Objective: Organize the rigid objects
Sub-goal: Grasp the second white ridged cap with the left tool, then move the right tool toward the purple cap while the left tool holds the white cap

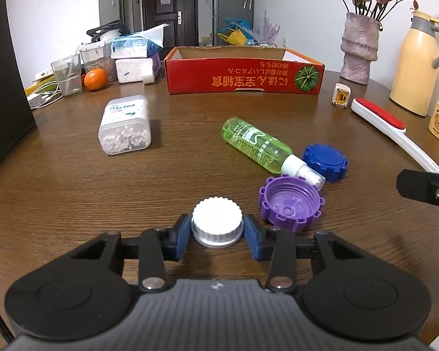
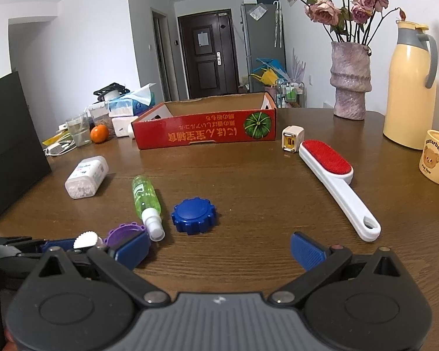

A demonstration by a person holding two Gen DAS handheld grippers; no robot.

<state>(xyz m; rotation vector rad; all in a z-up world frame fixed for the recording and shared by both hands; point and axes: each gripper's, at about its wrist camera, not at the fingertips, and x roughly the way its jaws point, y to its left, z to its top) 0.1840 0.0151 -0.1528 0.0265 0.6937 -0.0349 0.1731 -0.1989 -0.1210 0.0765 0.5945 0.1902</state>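
Left gripper (image 1: 217, 229) clamps a white cap (image 1: 217, 218) near the table's (image 1: 73, 190) front edge; right gripper (image 2: 219, 251) gapes wide, empty.

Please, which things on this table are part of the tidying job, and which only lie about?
Part of the job: white cap in the left gripper; purple cap; blue cap; green spray bottle; cotton swab box; lint brush; red carton tray, probably the destination.

Just lying about: vase, thermos jug, bear mug, orange, glass.
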